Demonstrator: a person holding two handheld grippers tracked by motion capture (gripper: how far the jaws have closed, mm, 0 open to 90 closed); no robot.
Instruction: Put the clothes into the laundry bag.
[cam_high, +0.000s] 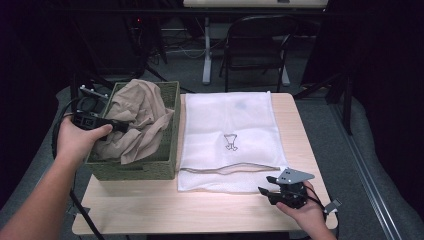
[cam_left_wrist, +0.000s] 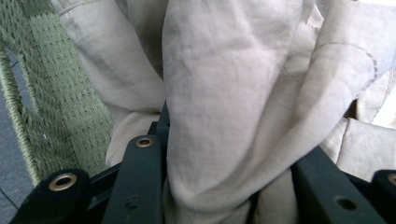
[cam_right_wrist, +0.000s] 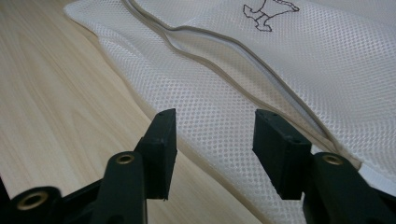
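You are gripping a fold of the beige garment (cam_left_wrist: 224, 107) with your left gripper (cam_high: 119, 125); its jaws are clenching the cloth inside the green woven basket (cam_high: 167, 165). The garment is not yet out of the basket, so moving it to the white mesh laundry bag (cam_high: 227, 125) looks like the remaining work. Your right gripper (cam_right_wrist: 212, 140) is hovering with jaws released over the bag's near edge, beside its open zipper (cam_right_wrist: 224, 56). The basket's right wall is sitting just beside the bag. The wooden table (cam_high: 150, 210) is offering bare room along its near edge.
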